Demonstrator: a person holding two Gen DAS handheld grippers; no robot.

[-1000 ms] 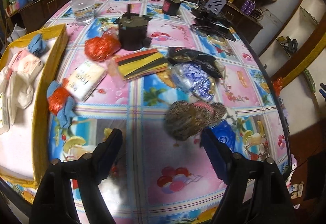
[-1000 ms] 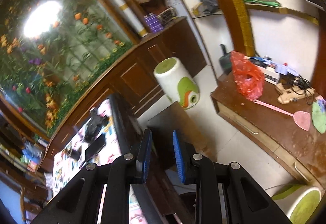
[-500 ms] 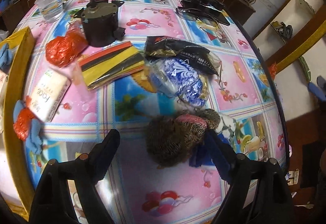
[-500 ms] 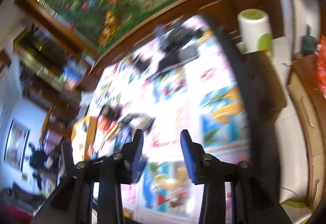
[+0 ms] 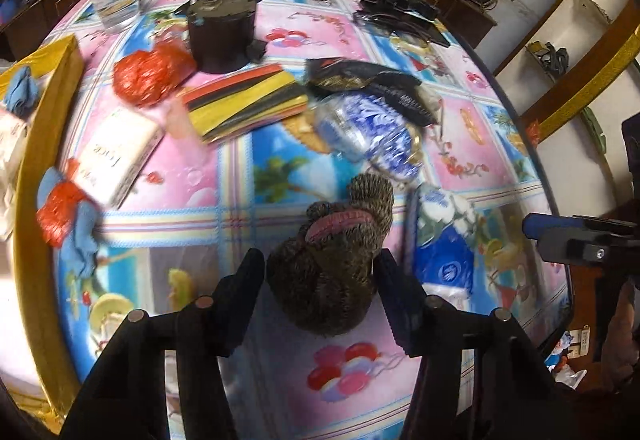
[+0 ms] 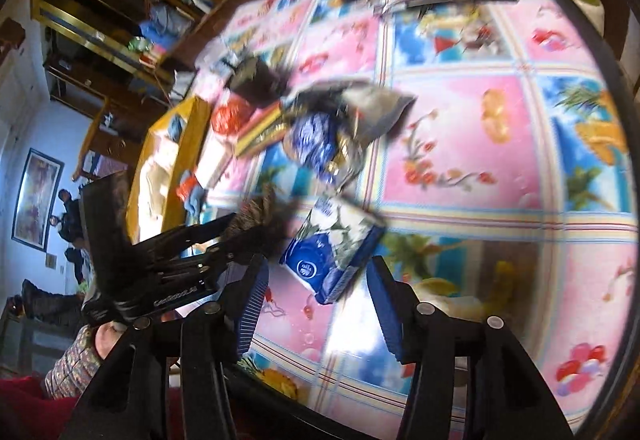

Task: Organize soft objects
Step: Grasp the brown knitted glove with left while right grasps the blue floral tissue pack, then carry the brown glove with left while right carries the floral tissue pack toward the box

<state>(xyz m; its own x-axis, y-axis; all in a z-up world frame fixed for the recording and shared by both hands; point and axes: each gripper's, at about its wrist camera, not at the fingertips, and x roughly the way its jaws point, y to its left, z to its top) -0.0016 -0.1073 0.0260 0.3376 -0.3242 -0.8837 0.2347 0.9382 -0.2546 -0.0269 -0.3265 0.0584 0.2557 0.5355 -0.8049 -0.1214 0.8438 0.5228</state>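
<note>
The left gripper (image 5: 320, 276) is closing around the brown knitted sock bundle (image 5: 332, 260) to lift it. The right gripper (image 6: 316, 288), empty, is opening toward the blue-and-white tissue pack (image 6: 332, 256) at twelve o'clock.

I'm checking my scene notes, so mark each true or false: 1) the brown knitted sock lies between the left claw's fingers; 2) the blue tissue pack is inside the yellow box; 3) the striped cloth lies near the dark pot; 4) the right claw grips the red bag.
1) True: the brown knitted sock sits between the closing left claw.
2) False: the blue tissue pack lies on the tablecloth.
3) True: the striped cloth lies by the dark pot.
4) False: the right claw is opening, empty.
</note>
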